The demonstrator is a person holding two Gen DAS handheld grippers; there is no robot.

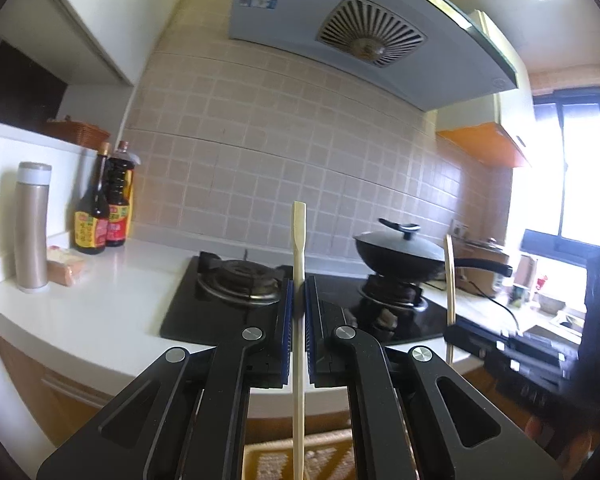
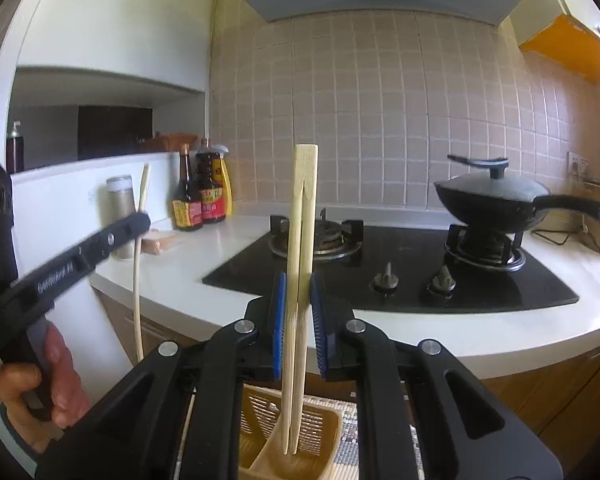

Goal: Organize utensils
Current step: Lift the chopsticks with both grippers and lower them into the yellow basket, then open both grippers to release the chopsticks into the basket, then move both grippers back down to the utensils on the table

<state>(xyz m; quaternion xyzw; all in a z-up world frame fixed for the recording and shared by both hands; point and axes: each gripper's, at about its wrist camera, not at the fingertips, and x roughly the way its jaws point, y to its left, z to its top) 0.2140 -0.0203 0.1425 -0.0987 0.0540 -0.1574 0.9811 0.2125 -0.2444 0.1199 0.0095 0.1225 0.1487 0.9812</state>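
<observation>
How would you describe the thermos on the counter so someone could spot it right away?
Start at the black gas stove and follow the white counter left, past the dark sauce bottles. The thermos stands upright beyond them, a tall champagne-coloured cylinder with a white band under its cap, the only metallic, unlabelled container there.

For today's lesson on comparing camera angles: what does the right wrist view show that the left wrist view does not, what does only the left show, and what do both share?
Only the right wrist view shows the slotted utensil holder below the pair of chopsticks held by the right gripper, plus the stove knobs.

Only the left wrist view shows the window, and the left gripper closed on a single chopstick.

Both show the lidded wok, the sauce bottles, the thermos and the tiled wall.
</observation>
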